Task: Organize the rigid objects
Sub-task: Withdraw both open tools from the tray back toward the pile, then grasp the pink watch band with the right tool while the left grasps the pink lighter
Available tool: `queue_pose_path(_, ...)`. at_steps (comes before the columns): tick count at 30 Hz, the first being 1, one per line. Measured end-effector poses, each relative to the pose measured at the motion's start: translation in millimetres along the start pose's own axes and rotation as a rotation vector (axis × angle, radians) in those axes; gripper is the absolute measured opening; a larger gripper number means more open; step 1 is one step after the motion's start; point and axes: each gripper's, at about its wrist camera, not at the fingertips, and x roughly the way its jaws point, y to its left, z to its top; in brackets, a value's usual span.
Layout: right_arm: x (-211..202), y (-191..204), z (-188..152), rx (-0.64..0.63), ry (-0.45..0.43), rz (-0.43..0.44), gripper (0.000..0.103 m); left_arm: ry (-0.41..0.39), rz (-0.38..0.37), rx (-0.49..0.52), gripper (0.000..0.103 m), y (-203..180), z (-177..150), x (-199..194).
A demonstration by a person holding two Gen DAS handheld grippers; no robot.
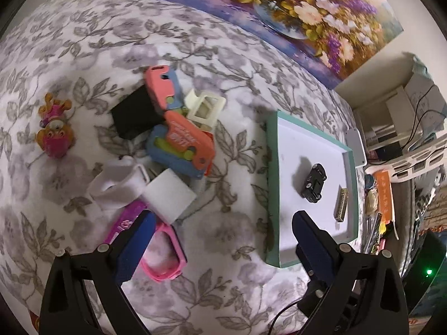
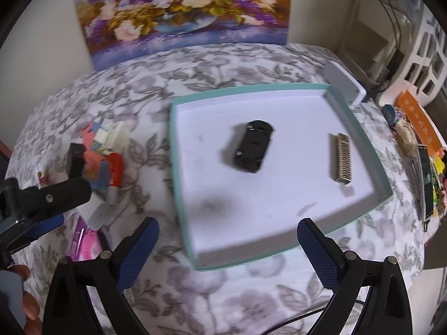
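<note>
Left gripper (image 1: 222, 224) spread wide, empty, above the flowered cloth (image 1: 229, 254); its left finger hides part of a pink frame (image 1: 164, 254). Beside it, a jumbled toy pile (image 1: 173, 128), pieces overlapping, hard to tell apart. Right gripper (image 2: 227, 230) also wide apart, holding nothing, over the near edge of the tray (image 2: 178, 167). In tray: black toy car (image 2: 252, 150) & small harmonica (image 2: 341, 157), apart. Right view blurred.

This looks like a room in a home. A table has a cloth (image 1: 223, 251) with grey leaves and flowers. A flower painting (image 2: 181, 11) leans on the wall at 12 o'clock. At 3 o'clock stand a white shelf (image 1: 391, 114) and cables.
</note>
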Motion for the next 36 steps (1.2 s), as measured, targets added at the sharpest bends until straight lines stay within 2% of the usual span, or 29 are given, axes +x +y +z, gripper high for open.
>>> queue_pose_path(9, 3, 41, -5, -0.075, -0.001, 0.032, 0.100, 0.002, 0.003, -0.033, 0.098, 28, 3, -3)
queue_pose_path(14, 6, 61, -9, -0.111, 0.017, 0.078, 0.091, 0.012, 0.000, -0.043, 0.093, 37, 4, -4)
queue_pose_path(20, 15, 84, -17, -0.162, 0.055, 0.118, 0.083, 0.031, -0.004, -0.069, 0.092, 49, 3, -2)
queue_pose_path(24, 19, 96, -24, -0.187, 0.070, 0.135, 0.082, 0.042, -0.011, -0.069, 0.091, 52, 4, 1)
queue_pose_path(27, 22, 101, -27, -0.200, 0.080, 0.144, 0.076, 0.059, -0.036, -0.072, 0.081, 51, 3, 5)
queue_pose_path(36, 33, 111, -35, -0.225, 0.119, 0.166, 0.069, 0.080, -0.052, -0.083, 0.081, 53, 3, 9)
